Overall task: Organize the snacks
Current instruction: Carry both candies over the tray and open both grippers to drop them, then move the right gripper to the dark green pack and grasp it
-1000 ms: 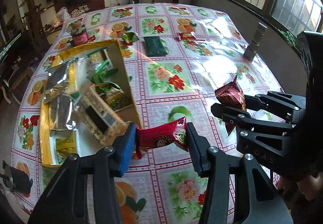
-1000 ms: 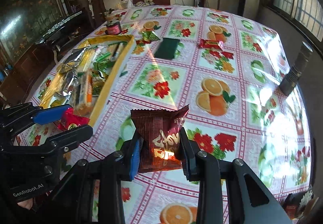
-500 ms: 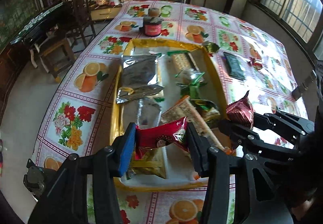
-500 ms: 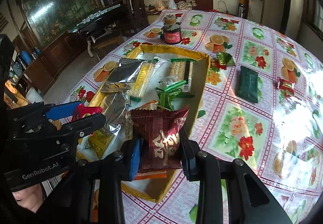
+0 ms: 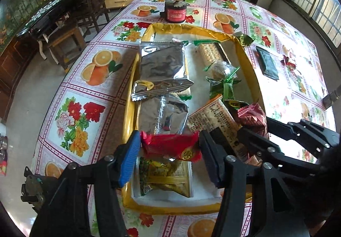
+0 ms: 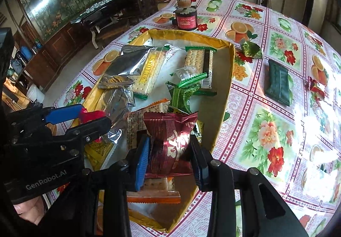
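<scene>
A shallow box with a gold rim (image 5: 249, 66) lies on the flowered tablecloth and holds several snack packets, silver, green and biscuit ones. My left gripper (image 5: 169, 136) hangs over the box's near end. Its jaws are opening, and the bright red snack packet (image 5: 170, 147) between them looks blurred and loose. Beside it, my right gripper (image 6: 169, 141) is over the same end of the box (image 6: 226, 79), still shut on a dark red snack packet (image 6: 170, 126) although its jaws are beginning to open. That packet (image 5: 251, 115) also shows in the left wrist view.
On the table to the right of the box lie a dark green packet (image 6: 277, 82), a green wrapper (image 6: 251, 49) and a small red candy (image 6: 316, 87). A red jar (image 5: 175, 13) stands behind the box. A metal cylinder (image 5: 331, 97) stands far right. Chairs stand past the table's left edge.
Both grippers moved left from the bare tablecloth to above the box, each carrying its packet. The left jaws have spread and the red packet has flattened and sagged.
</scene>
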